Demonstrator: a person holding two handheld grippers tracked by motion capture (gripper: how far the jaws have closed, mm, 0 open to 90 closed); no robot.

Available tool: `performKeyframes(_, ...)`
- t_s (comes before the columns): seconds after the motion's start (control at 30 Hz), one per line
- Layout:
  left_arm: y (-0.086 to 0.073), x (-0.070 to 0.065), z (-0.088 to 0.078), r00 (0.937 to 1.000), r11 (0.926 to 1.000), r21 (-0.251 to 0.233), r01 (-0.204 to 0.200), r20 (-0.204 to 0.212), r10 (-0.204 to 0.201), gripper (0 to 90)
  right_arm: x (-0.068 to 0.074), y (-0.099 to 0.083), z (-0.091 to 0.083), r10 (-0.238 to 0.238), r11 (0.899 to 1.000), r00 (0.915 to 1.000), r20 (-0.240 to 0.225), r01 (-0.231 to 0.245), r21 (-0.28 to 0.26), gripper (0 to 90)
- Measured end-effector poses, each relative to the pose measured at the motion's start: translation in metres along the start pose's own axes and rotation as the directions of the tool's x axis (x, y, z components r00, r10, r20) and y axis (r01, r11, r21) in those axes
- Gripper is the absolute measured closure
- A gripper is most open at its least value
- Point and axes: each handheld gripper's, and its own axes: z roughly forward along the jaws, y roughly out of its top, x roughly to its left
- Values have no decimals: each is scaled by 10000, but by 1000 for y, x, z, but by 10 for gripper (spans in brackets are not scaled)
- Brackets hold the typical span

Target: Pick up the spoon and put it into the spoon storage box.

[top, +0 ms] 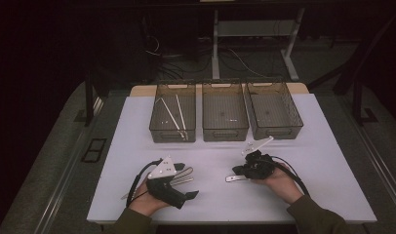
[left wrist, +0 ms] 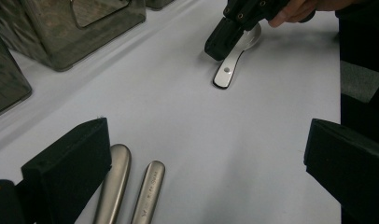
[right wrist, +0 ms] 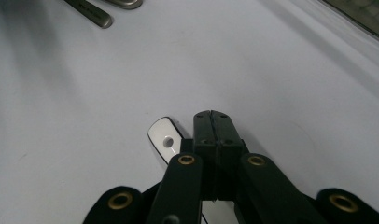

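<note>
A spoon with a white handle (top: 233, 179) lies flat on the white table (top: 323, 161), right of centre. My right gripper (top: 238, 170) hovers just over it, tips pointing left, jaws pressed together with nothing between them. In the right gripper view the shut jaws (right wrist: 212, 122) sit beside the handle's holed end (right wrist: 165, 137). The left gripper view shows that gripper (left wrist: 222, 39) over the spoon (left wrist: 228, 70). My left gripper (top: 186, 181) is open at the front left, and two metal utensil handles (left wrist: 115, 184) lie on the table by its left jaw.
Three translucent grey bins stand in a row at the back: the left one (top: 172, 112) holds long thin utensils, beside it the middle (top: 224, 111) and right (top: 273, 109) bins. Open table surface lies between the two grippers. The table's front edge is close to both hands.
</note>
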Motion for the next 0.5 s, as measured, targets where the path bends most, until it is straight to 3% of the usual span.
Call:
performKeyframes(0.07, 0, 0, 0, 10000, 10000, -7, -4, -5, 4, 2, 0, 0, 0, 32, 10000, 10000, -56, -32, -48, 891)
performKeyframes(0.33, 0, 0, -1, 10000, 10000, -27, -4, -26, 4, 2, -8, 0, -20, 535, 9951, 9974, -490, -574, -810, 655)
performKeyframes(0.5, 0, 1, -2, 10000, 10000, -45, 29, -52, -30, 2, -12, -6, -38, 659, 9899, 9971, -377, -700, -1235, 545)
